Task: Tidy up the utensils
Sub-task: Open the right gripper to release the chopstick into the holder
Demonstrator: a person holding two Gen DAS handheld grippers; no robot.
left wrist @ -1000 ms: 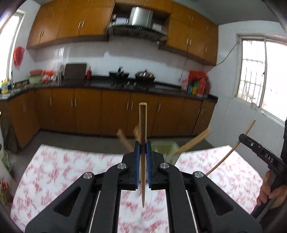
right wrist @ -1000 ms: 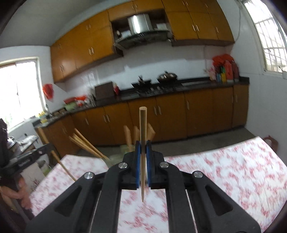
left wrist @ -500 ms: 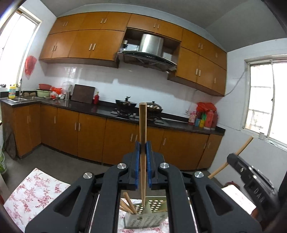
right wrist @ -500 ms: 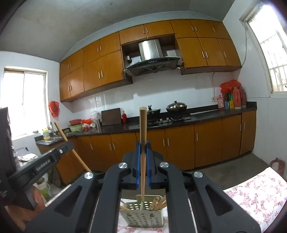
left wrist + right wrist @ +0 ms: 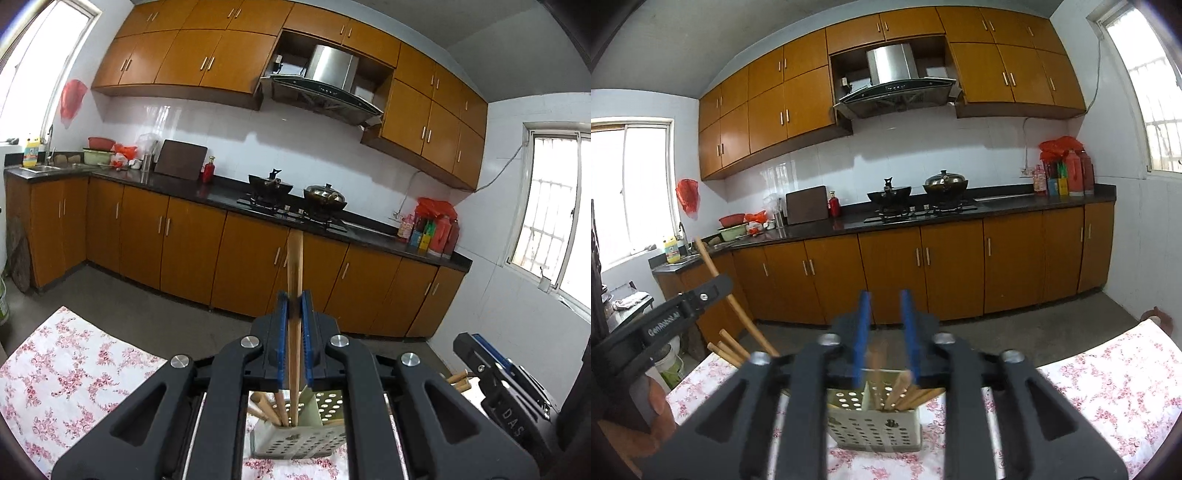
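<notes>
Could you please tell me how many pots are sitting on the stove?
2: a black wok on the left and a lidded steel pot to its right; none seem hidden.

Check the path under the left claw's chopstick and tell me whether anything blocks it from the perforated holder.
Nothing visible blocks it. The left claw grips the chopstick upright, its lower end already inside the holder, next to chopsticks already standing there. The right claw is open above the holder's other side.
</notes>
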